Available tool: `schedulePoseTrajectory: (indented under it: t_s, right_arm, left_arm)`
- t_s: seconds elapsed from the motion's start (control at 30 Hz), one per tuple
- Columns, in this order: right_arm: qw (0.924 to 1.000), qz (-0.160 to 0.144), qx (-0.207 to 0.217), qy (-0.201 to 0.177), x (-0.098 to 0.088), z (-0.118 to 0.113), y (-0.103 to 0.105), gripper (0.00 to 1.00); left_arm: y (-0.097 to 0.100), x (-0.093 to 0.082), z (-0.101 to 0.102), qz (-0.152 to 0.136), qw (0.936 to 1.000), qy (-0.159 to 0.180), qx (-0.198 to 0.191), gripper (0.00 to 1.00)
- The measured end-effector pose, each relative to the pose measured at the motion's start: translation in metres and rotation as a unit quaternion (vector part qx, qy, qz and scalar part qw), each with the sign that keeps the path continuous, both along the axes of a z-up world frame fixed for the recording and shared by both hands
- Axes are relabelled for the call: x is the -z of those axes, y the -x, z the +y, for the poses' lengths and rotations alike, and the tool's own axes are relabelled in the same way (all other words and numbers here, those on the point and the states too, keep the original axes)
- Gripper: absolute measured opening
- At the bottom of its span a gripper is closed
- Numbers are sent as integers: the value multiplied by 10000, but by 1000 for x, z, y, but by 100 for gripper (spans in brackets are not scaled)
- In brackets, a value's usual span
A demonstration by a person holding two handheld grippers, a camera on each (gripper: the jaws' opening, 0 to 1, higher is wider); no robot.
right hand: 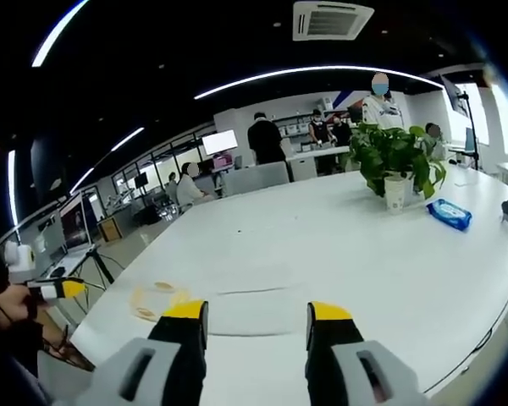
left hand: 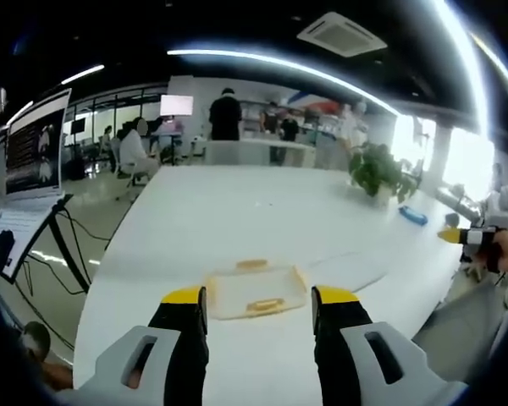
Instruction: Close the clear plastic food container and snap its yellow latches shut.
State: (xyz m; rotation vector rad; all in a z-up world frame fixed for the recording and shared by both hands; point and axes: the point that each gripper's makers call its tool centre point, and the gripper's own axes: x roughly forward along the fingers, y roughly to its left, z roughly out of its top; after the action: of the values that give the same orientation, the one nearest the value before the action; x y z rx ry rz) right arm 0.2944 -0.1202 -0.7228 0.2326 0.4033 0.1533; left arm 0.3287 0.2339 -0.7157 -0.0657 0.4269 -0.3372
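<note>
Near the lower middle of the left gripper view, just above my own jaw tips, lies the clear plastic container [left hand: 252, 290] on the white table [left hand: 262, 211]. I can see two yellow latches [left hand: 265, 304] on it, one at its near edge and one at its far edge. Whether the lid is already down I cannot tell; the plastic is too transparent and small. The left gripper [left hand: 259, 298] is released, jaws apart, holding nothing and not touching the container. At the right edge of this view the right gripper [left hand: 472, 238] appears in a hand, well apart from the container.

At the lower left of the right gripper view the container [right hand: 157, 300] shows again, and the right gripper [right hand: 256, 311], also released and empty, points past it over the bare table. A potted plant [right hand: 395, 165] and a blue packet [right hand: 450, 214] stand far off.

I judge the task is at its approach step. Next I should bring the right gripper toward the container, steady the box with one gripper, and press the lid and latches with the other.
</note>
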Motion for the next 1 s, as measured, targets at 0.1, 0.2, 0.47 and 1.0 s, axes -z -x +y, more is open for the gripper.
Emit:
schedulePoseTrajectory:
  t_s: [0.1, 0.2, 0.47, 1.0]
  right_arm:
    - [10000, -30, -17, 15, -2, 1, 0, 45]
    - [10000, -40, 6, -8, -2, 0, 0, 45]
    - [10000, 6, -24, -74, 3, 0, 3, 44]
    - [9999, 74, 15, -154, 9, -1, -3, 42]
  left_arm:
    - [1, 1, 0, 19, 10000, 23, 17, 48]
    - [2, 4, 0, 56, 10000, 1, 20, 48]
    - [1, 1, -3, 17, 10000, -8, -3, 47]
    - [-6, 10, 1, 127, 9999, -111, -2, 47]
